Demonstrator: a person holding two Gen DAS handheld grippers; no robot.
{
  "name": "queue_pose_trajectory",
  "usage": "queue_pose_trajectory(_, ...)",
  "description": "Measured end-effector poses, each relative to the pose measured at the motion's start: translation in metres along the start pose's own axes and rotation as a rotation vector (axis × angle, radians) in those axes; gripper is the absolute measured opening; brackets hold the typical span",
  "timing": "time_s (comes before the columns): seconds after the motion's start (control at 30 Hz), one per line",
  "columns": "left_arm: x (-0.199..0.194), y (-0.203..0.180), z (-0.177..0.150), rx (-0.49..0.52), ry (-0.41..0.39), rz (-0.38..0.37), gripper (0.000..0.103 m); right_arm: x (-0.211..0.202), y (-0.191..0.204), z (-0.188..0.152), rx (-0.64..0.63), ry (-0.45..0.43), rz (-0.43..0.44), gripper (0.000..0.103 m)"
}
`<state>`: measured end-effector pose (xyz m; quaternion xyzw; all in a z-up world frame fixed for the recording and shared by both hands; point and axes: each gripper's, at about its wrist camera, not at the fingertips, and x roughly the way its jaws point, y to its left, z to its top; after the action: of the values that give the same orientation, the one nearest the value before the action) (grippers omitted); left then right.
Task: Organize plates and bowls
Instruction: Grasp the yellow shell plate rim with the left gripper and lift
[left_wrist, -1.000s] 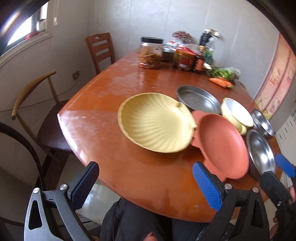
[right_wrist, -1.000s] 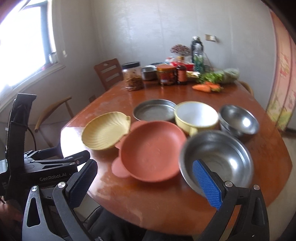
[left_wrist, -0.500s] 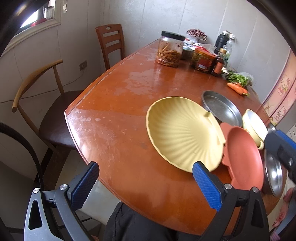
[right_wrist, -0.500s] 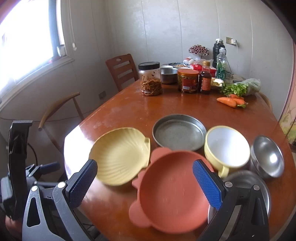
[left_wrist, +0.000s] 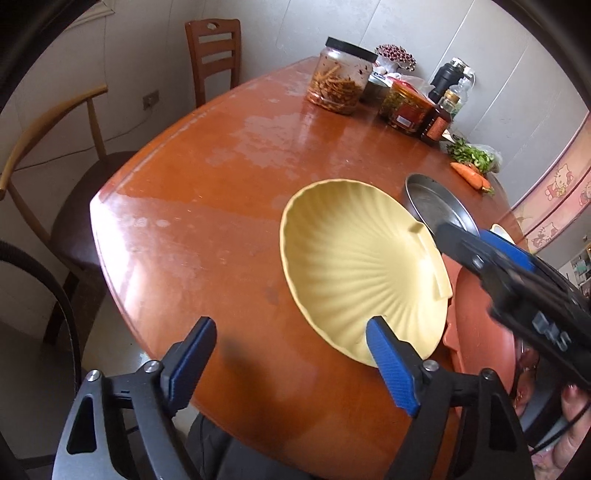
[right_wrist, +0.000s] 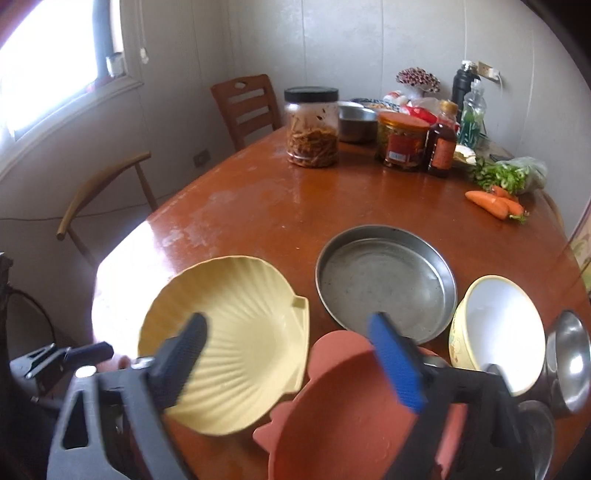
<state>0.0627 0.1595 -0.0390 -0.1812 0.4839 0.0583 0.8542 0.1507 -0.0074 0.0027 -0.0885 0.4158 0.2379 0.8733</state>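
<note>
A yellow shell-shaped plate (left_wrist: 354, 266) (right_wrist: 240, 332) lies near the table's front edge. A terracotta plate with ears (right_wrist: 347, 413) (left_wrist: 480, 325) sits to its right, partly under it. Behind them is a round metal pan (right_wrist: 386, 280) (left_wrist: 436, 206). A yellow bowl with white inside (right_wrist: 498, 332) and steel bowls (right_wrist: 569, 358) stand at the right. My left gripper (left_wrist: 291, 354) is open and empty, its right finger just before the shell plate's near rim. My right gripper (right_wrist: 291, 358) is open and empty, above the shell and terracotta plates.
The wooden table (left_wrist: 221, 177) carries a jar of dried food (right_wrist: 312, 127), a red-lidded jar (right_wrist: 400, 142), bottles, greens and carrots (right_wrist: 493, 203) at the back. Two chairs (right_wrist: 245, 107) stand at the left side. The right gripper's body (left_wrist: 517, 280) crosses the left view.
Both grippers have moved forward and down toward the dishes. The right gripper has swung left, over the shell plate and terracotta plate. The dishes have not moved.
</note>
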Motion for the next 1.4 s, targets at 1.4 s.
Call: queue_pose_trajectory(1.4,-0.005,0.024,0.019,0.089,-0.093,0.105,0.050,0.006,0.057,-0.022,-0.105,0.051,0.100,0.032)
